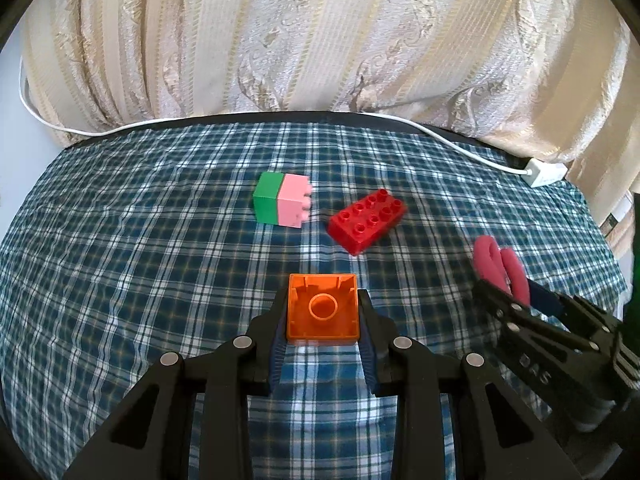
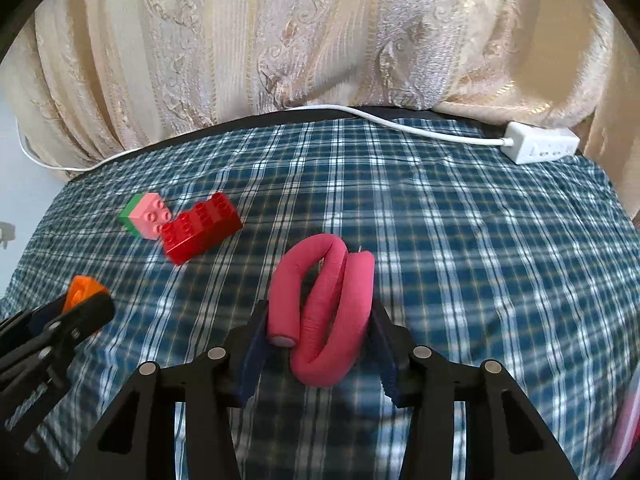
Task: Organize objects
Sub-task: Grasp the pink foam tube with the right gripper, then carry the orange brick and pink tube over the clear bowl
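My left gripper (image 1: 322, 312) is shut on an orange brick (image 1: 322, 309), its hollow underside turned toward the camera, held above the checked cloth. My right gripper (image 2: 320, 320) is shut on a folded pink foam roller (image 2: 324, 312); from the left wrist view that right gripper (image 1: 505, 280) sits to the right with the pink foam roller (image 1: 500, 268) sticking out of it. On the cloth farther back lie a red brick (image 1: 367, 221) and a green-and-pink brick pair (image 1: 281, 199) on its side. The right wrist view shows the red brick (image 2: 202, 227), the green-and-pink brick pair (image 2: 146, 216) and the left gripper (image 2: 82, 300) with the orange brick (image 2: 85, 289).
A blue checked cloth (image 1: 160, 280) covers the surface. A white power strip (image 2: 540, 146) with its cable (image 2: 360, 116) lies along the far edge. Cream patterned curtains (image 1: 320, 32) hang right behind. Something pink (image 2: 628, 420) shows blurred at the right border.
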{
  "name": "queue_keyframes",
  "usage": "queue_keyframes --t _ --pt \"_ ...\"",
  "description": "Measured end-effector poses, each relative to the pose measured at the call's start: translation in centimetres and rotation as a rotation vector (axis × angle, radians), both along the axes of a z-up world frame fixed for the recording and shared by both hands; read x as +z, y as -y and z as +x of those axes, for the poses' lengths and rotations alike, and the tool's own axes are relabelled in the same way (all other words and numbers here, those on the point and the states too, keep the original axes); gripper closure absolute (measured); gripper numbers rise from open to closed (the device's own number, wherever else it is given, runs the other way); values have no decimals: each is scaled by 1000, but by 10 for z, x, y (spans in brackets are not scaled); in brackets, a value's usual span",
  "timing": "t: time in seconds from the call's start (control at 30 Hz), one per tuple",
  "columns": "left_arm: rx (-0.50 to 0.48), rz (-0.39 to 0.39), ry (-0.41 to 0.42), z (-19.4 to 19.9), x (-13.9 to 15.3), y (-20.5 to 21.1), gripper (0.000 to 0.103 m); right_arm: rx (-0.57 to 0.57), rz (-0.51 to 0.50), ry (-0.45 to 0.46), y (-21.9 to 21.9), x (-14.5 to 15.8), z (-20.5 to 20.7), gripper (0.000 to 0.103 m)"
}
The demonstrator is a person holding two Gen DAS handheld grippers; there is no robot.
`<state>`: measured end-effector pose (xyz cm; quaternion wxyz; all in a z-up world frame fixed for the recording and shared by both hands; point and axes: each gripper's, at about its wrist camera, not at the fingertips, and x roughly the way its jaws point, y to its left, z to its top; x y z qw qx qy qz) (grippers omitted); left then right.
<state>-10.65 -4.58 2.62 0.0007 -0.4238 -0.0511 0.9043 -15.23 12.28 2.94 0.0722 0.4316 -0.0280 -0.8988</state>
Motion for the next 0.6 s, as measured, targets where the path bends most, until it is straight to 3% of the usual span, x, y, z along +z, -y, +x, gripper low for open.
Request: queue_keyframes --t 0.6 --pt "-171 19 -13 22 4 -49 71 -86 -68 -86 -42 21 83 53"
